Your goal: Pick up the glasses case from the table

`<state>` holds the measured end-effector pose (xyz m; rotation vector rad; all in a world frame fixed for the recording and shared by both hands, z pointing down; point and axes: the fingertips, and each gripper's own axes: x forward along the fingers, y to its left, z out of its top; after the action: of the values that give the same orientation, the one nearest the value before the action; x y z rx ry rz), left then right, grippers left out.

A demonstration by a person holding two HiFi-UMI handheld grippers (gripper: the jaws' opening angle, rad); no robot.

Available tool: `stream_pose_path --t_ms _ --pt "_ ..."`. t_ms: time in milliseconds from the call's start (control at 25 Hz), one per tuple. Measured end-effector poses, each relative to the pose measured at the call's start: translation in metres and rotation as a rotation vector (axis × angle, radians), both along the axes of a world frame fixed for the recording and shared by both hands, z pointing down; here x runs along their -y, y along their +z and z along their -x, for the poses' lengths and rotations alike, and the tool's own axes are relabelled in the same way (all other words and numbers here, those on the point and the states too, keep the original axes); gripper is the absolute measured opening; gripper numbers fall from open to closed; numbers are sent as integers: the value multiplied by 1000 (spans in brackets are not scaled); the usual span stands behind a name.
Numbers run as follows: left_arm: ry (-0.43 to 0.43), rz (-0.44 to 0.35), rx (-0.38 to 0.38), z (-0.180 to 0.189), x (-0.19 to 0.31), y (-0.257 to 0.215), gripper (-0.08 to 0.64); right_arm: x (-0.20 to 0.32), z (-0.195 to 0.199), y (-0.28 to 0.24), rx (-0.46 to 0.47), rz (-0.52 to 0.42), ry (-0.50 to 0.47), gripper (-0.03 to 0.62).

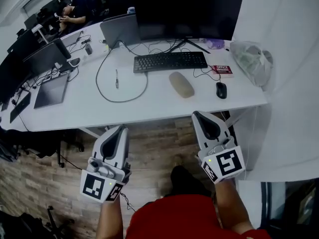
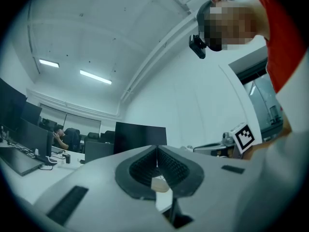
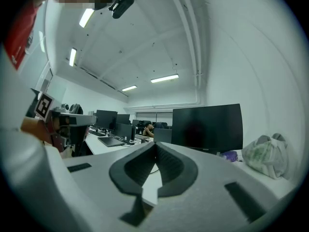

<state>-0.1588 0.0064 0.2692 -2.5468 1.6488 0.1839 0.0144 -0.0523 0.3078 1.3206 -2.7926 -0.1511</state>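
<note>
A beige oval glasses case [image 1: 181, 84] lies on the white table [image 1: 149, 106], in front of the black keyboard [image 1: 170, 61]. Through the gap under the jaws in the left gripper view, a bit of the glasses case [image 2: 160, 184] shows. Both grippers hang over the wooden floor short of the table's front edge and point toward it. My left gripper [image 1: 122, 128] [image 2: 157, 149] is shut and empty. My right gripper [image 1: 196, 114] [image 3: 155, 144] is shut and empty too, its tip close to the table edge below the case.
A black mouse [image 1: 221, 89], a red-and-white card [image 1: 222, 69], a crumpled plastic bag [image 1: 251, 59], a large monitor [image 1: 187, 11], a laptop [image 1: 121, 30], a looped cable [image 1: 122, 78] and a tablet [image 1: 51, 91] share the table. A person sits at the far left desk [image 1: 75, 11].
</note>
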Motion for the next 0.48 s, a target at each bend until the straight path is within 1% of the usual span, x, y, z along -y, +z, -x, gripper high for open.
stream_pose_path --t_ms 160,320,480 --pt "-31 34 3 -8 62 8 11 68 -9 19 -33 42 -6 6" --pt "-61 58 10 -15 115 17 11 127 -13 49 -73 105 -35 8" --pt "-82 82 9 -20 156 26 11 172 -10 83 -119 173 -53 53"
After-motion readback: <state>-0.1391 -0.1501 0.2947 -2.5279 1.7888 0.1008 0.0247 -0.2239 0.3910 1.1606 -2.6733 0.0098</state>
